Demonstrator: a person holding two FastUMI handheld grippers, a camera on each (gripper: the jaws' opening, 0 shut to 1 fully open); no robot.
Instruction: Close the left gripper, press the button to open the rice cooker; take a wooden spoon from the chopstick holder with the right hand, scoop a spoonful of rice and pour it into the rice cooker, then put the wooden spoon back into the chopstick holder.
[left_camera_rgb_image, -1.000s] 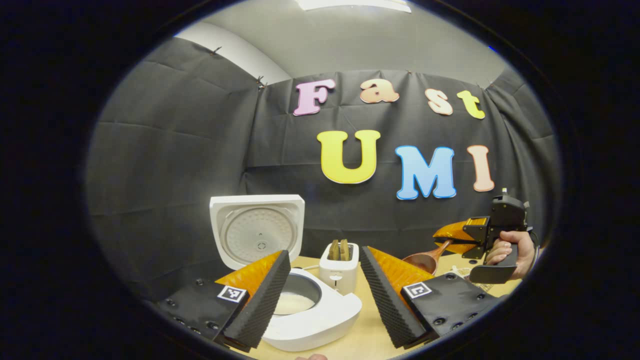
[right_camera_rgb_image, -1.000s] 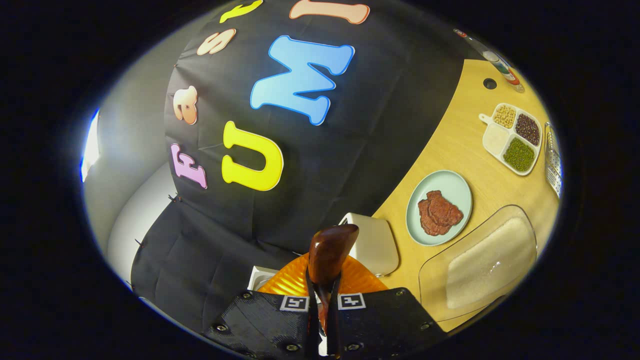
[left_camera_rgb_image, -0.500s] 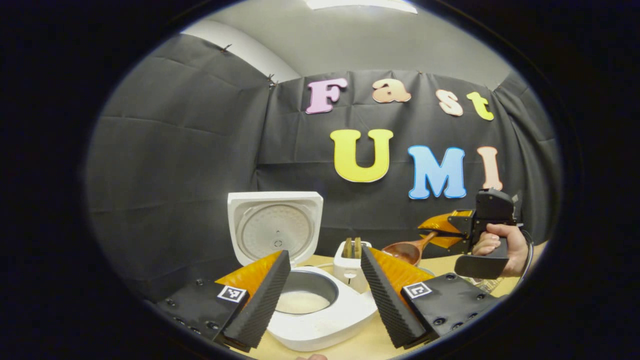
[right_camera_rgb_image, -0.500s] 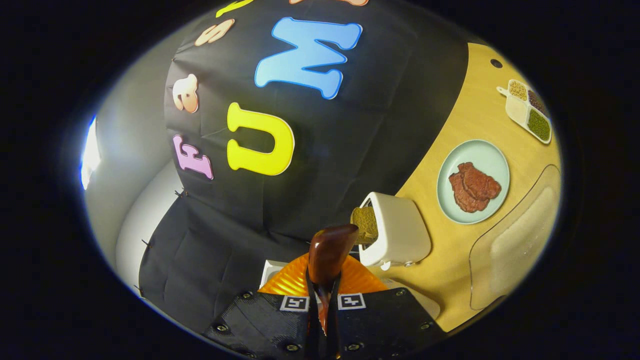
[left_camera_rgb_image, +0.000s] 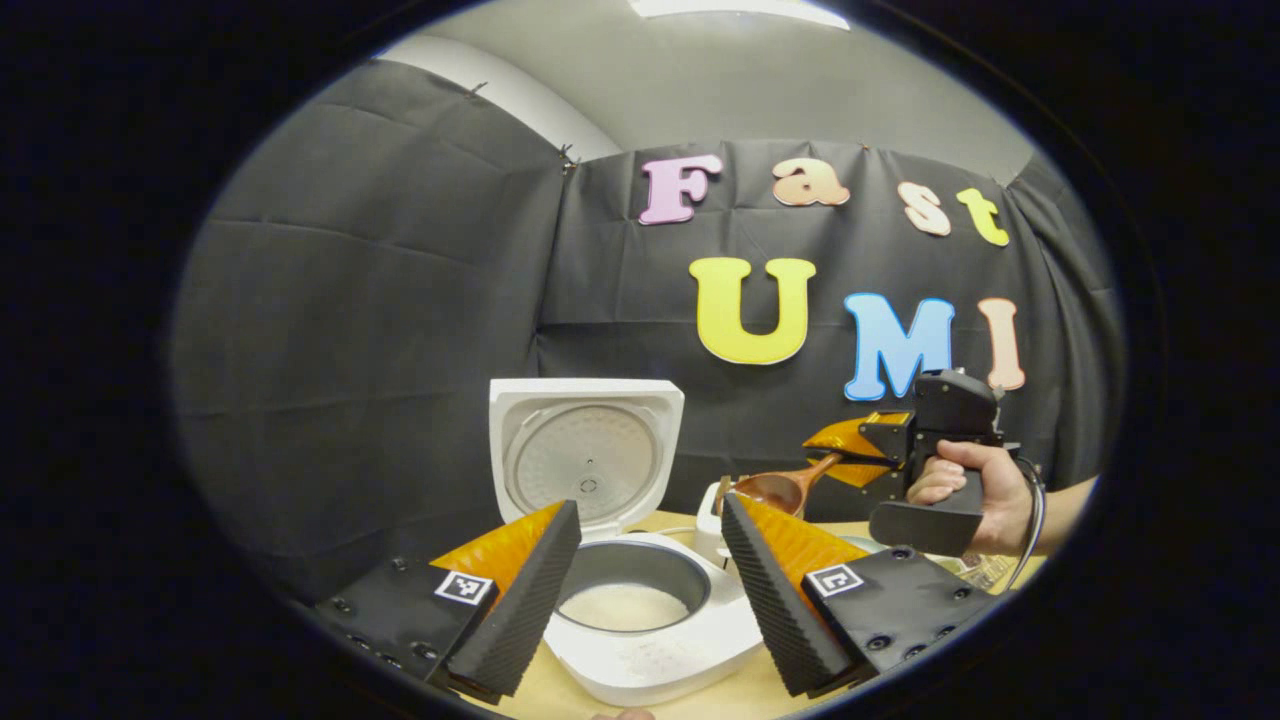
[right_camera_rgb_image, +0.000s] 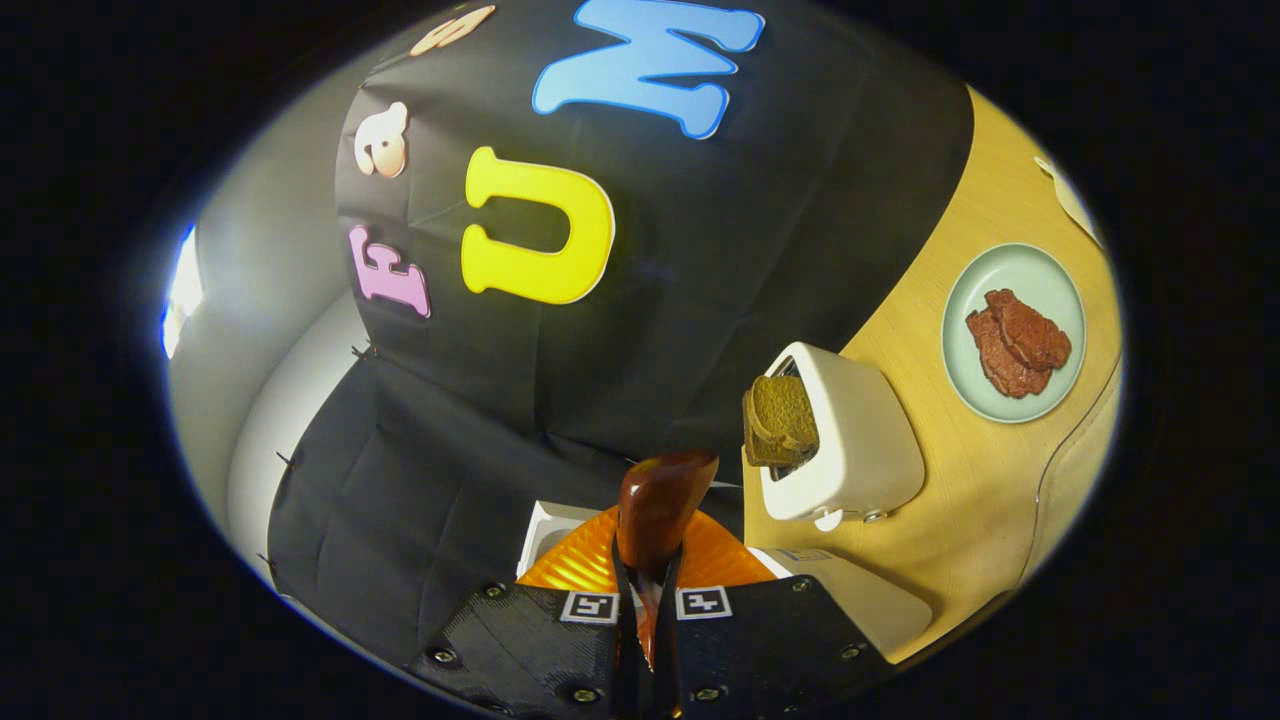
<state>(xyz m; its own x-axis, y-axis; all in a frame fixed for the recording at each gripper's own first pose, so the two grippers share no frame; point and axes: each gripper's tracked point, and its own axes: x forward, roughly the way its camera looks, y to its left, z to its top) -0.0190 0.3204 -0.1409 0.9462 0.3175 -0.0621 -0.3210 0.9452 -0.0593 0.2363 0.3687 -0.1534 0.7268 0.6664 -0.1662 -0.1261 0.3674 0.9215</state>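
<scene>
One wooden spoon (right_camera_rgb_image: 655, 510), one rice cooker (left_camera_rgb_image: 640, 610)

Left claw (left_camera_rgb_image: 650, 590) held low and level, its two fingers (left_camera_rgb_image: 525, 590) spread wide apart with nothing between them. Farther off in the left gripper view, toward the right edge of the surface, the right claw (left_camera_rgb_image: 835, 460) is carried above the surface in a person's hand (left_camera_rgb_image: 975, 490), which wraps the grip from the side with the forearm trailing away to the right; the claw points leftward, roughly level. In the right gripper view, the right claw (right_camera_rgb_image: 645, 610) has its fingers drawn nearly together, both pressing on the handle of a wooden spoon (right_camera_rgb_image: 655, 510) that juts forward from between them.
</scene>
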